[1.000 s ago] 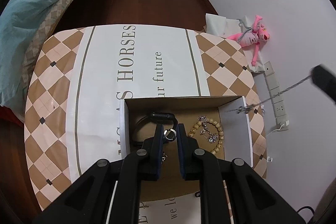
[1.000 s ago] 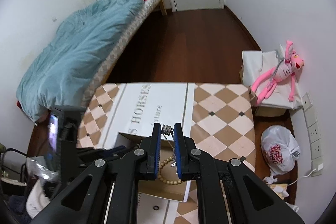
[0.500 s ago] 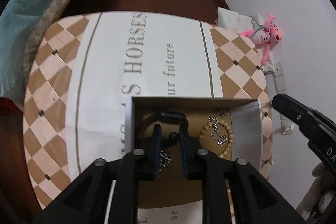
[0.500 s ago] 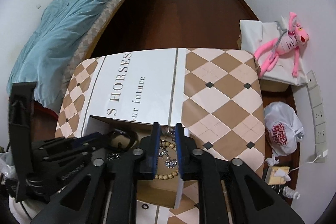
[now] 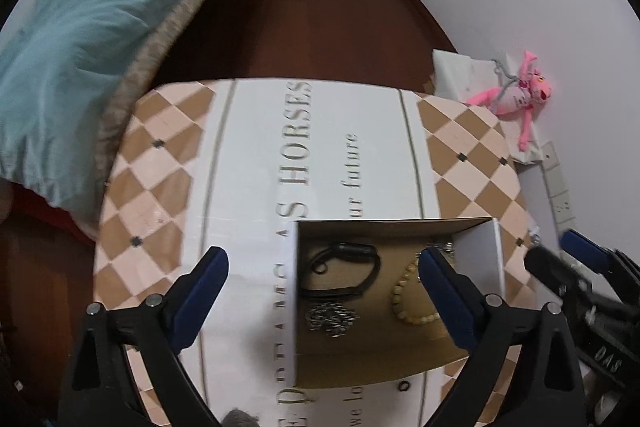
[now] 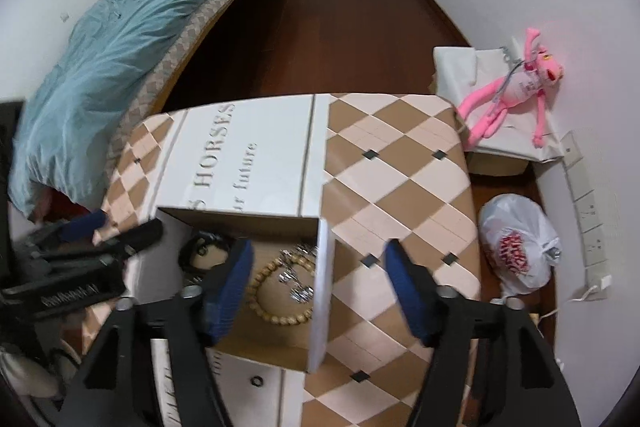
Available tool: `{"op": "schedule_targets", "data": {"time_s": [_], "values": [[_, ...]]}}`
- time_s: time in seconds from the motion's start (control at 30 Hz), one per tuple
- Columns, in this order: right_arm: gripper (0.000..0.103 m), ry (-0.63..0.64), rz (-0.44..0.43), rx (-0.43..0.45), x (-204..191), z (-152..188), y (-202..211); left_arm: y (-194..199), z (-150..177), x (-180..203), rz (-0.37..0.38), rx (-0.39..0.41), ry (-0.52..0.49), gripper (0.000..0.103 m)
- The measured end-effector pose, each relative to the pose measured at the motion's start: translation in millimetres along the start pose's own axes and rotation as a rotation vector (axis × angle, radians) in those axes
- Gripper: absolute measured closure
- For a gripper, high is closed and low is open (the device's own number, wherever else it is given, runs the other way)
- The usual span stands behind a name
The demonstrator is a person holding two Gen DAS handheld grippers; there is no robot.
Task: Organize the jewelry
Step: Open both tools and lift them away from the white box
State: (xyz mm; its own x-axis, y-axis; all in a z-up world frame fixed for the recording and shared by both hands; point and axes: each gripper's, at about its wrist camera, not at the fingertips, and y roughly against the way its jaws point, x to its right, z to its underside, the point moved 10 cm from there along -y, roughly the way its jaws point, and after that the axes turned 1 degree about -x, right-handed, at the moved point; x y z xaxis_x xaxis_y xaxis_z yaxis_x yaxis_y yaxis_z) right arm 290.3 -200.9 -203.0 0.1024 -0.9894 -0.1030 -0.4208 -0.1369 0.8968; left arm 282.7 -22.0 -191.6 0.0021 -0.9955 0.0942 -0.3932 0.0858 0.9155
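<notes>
An open cardboard box (image 5: 478,259) stands on the checked table (image 5: 160,195). In it lie a black band (image 5: 344,269), a heaped silver chain (image 5: 332,317) and a wooden bead bracelet (image 5: 412,301). My left gripper (image 5: 324,283) hovers over the box with its jaws opening wide, touching nothing; the chain lies loose below. In the right wrist view my right gripper (image 6: 318,283) is also opening, its fingers either side of the box's right wall (image 6: 322,291), clear of the bead bracelet (image 6: 276,293) and silver pieces (image 6: 296,281). Each gripper shows at the edge of the other's view.
A small black ring (image 5: 405,385) lies on the table in front of the box. A bed with a teal duvet (image 6: 112,67) runs along the left. A pink plush toy (image 6: 516,95) and a white plastic bag (image 6: 516,247) sit by the right wall.
Both grippers were shut on the ends of a silver chain stretched between them. They lowered it into the box and their jaws have sprung apart, leaving it there.
</notes>
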Motion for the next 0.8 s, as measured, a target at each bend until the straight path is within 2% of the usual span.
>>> {"op": "schedule_targets", "data": {"time_s": [0.07,0.1,0.33,0.43,0.53,0.67,0.8], "values": [[0.011,0.014,0.047,-0.002,1.2,11.4,-0.1,5.1,5.5,-4.3,-0.031,0.027,-0.005,0.005],[0.009,0.015,0.060,-0.003,1.4,16.4,-0.5,5.5,8.3,-5.2,-0.037,0.030,-0.006,0.005],[0.006,0.022,0.095,0.023,-3.3,39.8,9.6,20.7,27.8,-19.9,-0.104,0.075,-0.006,0.004],[0.006,0.019,0.083,0.044,-10.3,48.8,22.3,32.8,36.1,-25.6,-0.115,0.101,-0.001,0.004],[0.006,0.016,0.061,0.040,-20.2,68.9,24.4,41.5,56.6,-39.0,-0.160,0.124,-0.003,0.004],[0.006,-0.004,0.045,-0.005,-31.3,109.2,3.5,29.0,95.3,-60.4,-0.234,0.090,0.009,0.004],[0.006,-0.028,0.041,-0.043,-35.0,143.7,-25.1,-3.3,136.3,-78.0,-0.263,-0.003,0.043,0.004]]}}
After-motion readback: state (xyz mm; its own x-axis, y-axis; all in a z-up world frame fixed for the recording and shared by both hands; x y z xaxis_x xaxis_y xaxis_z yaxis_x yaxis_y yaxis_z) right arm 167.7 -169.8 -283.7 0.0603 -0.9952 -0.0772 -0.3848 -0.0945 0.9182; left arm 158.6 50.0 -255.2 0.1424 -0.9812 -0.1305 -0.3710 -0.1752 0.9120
